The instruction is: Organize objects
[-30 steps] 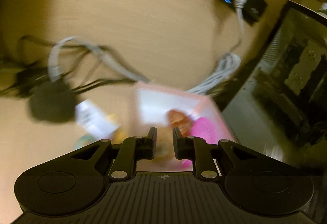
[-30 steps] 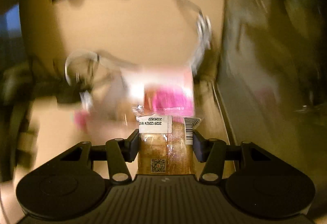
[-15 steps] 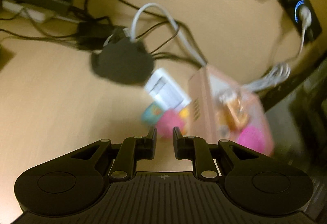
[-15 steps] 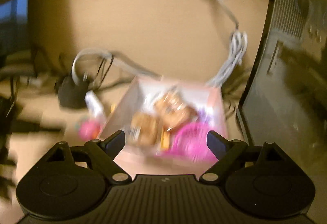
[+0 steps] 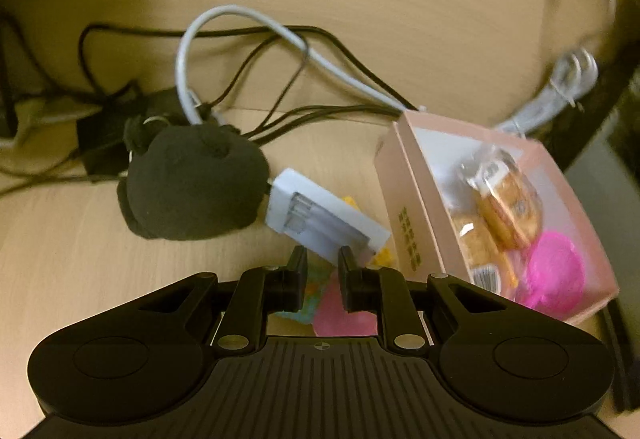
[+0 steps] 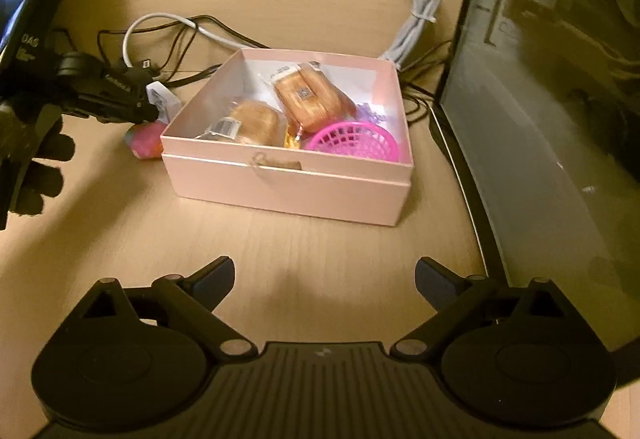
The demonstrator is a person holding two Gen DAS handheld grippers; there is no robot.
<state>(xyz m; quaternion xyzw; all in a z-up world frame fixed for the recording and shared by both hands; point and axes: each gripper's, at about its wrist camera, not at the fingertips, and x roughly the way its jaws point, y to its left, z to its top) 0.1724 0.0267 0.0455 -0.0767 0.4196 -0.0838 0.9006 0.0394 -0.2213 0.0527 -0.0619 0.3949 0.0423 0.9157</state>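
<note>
A pink box [image 6: 288, 183] [image 5: 408, 199] on the wooden desk holds two wrapped pastries [image 6: 310, 101] [image 6: 252, 123] and a pink plastic basket [image 6: 354, 141]. Left of the box lie a white packet [image 5: 324, 219], a pink toy [image 5: 344, 315] and a small colourful item [image 5: 308, 303]. My left gripper [image 5: 322, 271] hovers low over these with its jaws nearly closed and nothing between them; it shows in the right wrist view [image 6: 112, 99]. My right gripper [image 6: 324, 277] is wide open and empty, in front of the box.
A black pouch [image 5: 192, 187] and a tangle of black and white cables [image 5: 256, 51] lie behind the loose items. A computer case [image 6: 552, 87] stands right of the box. A coiled white cable [image 6: 420, 11] lies behind the box.
My right gripper has let a wrapped pastry go into the box, opened wide and pulled back. My left gripper has swung left from the box and down over the loose items.
</note>
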